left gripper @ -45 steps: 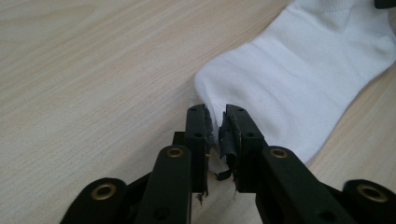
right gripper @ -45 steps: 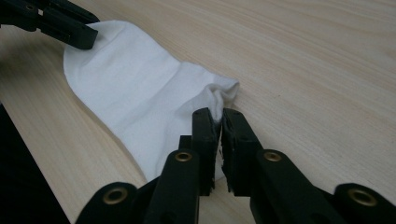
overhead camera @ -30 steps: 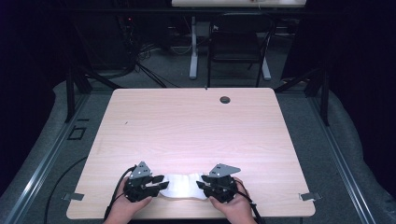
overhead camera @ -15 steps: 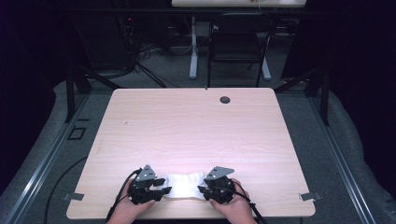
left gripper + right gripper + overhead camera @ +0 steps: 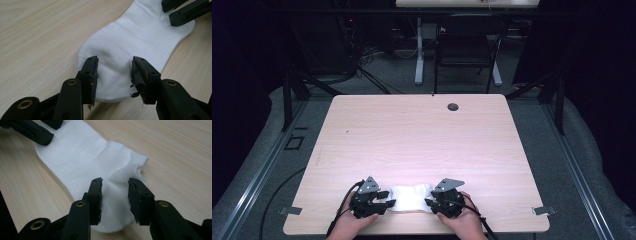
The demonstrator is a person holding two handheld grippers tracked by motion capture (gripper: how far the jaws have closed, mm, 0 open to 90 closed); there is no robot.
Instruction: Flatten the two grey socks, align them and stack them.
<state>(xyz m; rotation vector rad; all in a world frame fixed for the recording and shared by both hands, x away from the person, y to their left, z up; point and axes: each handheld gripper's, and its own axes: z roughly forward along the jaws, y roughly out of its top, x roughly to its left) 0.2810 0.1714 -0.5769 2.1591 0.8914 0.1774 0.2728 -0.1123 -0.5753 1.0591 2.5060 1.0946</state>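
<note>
A white sock lies flat near the front edge of the table, stretched between my two grippers. My left gripper stands open astride the rounded end of the sock. Its jaws have just been opening, and the cloth lies loose between them. My right gripper is open astride the other end, with a soft ridge of cloth between its jaws. These jaws opened wider and have just been closing a little. Each gripper view shows the opposite gripper at the sock's far end.
A dark cable grommet sits near the table's far edge. Behind the table stand a black chair and a white desk leg. Cables trail from both grippers over the front edge.
Both grippers have stayed at the sock's two ends. The sock looks a little flatter between them than a second ago.
</note>
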